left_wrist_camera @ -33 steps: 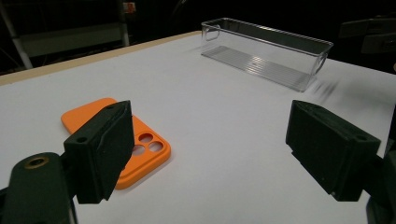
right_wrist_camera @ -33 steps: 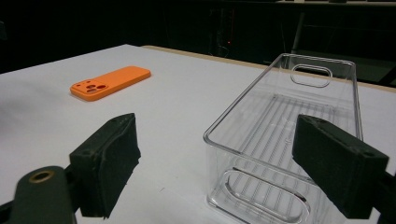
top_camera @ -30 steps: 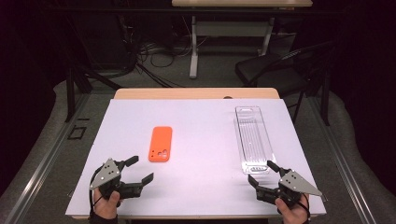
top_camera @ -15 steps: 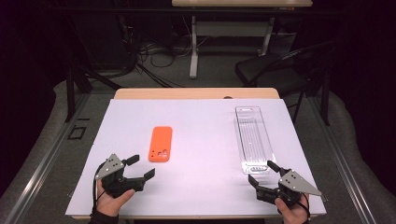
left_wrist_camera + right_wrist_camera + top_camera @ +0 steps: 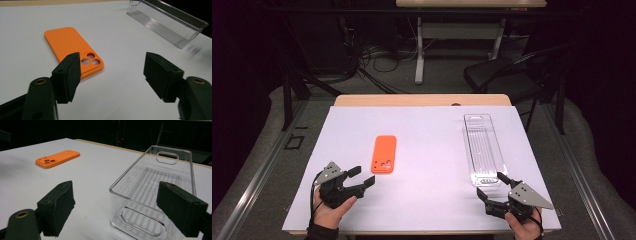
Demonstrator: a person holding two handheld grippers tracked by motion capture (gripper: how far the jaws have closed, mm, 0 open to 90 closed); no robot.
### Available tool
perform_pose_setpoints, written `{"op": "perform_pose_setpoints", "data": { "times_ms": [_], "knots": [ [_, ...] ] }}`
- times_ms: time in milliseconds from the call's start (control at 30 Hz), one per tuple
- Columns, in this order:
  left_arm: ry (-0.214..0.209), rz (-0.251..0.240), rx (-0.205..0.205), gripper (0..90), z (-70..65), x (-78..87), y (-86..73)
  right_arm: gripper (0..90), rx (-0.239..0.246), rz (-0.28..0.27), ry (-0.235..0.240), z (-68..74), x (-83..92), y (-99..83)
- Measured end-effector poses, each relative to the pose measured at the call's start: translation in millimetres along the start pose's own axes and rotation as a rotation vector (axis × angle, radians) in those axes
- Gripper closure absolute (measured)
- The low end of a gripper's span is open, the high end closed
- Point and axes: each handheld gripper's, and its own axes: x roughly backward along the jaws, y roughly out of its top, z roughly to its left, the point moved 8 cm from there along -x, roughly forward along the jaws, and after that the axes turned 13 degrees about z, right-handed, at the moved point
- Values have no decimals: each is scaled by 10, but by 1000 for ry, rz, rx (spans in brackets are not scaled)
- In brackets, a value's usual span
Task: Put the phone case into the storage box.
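An orange phone case [image 5: 383, 154] lies flat on the white table top [image 5: 427, 130], camera holes toward the person. My left gripper [image 5: 362, 176] sits just short of its near end, angled toward it. In the left gripper view the left gripper [image 5: 113, 70] is open; its jaws have just been closing, with nothing between them, and the case [image 5: 72, 47] lies ahead to the left. A clear plastic bin [image 5: 483, 148] stands on the right. My right gripper [image 5: 490, 184] is open at the bin's near end. In the right gripper view the bin [image 5: 152, 185] lies just beyond the right gripper [image 5: 117, 202].
The white sheet covers a wooden table whose far edge [image 5: 422, 100] shows. Beyond it are a dark floor with cables, a table leg [image 5: 418, 50] and a black chair [image 5: 507, 75].
My left gripper has edged forward toward the orange case and its jaws stand narrower. The right gripper, the case and the bin have stayed put.
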Motion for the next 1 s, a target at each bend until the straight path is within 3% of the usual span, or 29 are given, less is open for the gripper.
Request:
{"op": "perform_pose_setpoints", "data": {
  "times_ms": [33,133,167,233,333,433,533,633,867,1000],
  "knots": [
    [6,1,5,335,2,-3,17,141,0,0,0,0,0,0],
    [-3,9,15,446,-18,-8,67,141,3,5,-1,5,-13,-6],
    [12,18,11,463,-18,-13,84,141,3,6,-2,5,-14,-8],
    [31,37,10,467,-7,-29,139,141,5,8,-1,6,-15,-9],
    [15,55,27,508,-3,-51,244,141,6,6,-2,1,-6,-8],
    [57,109,29,515,49,-103,394,141,0,0,-8,-15,4,-1],
    [59,114,23,519,64,-134,471,141,0,2,-8,-17,2,-4],
    [64,153,33,537,106,-233,582,141,4,11,-5,-8,-7,-14],
    [64,188,76,590,210,-424,715,141,6,13,-1,7,-15,-17],
    [94,217,96,621,296,-548,760,141,10,13,-4,-7,-12,-17]
  ]
}}
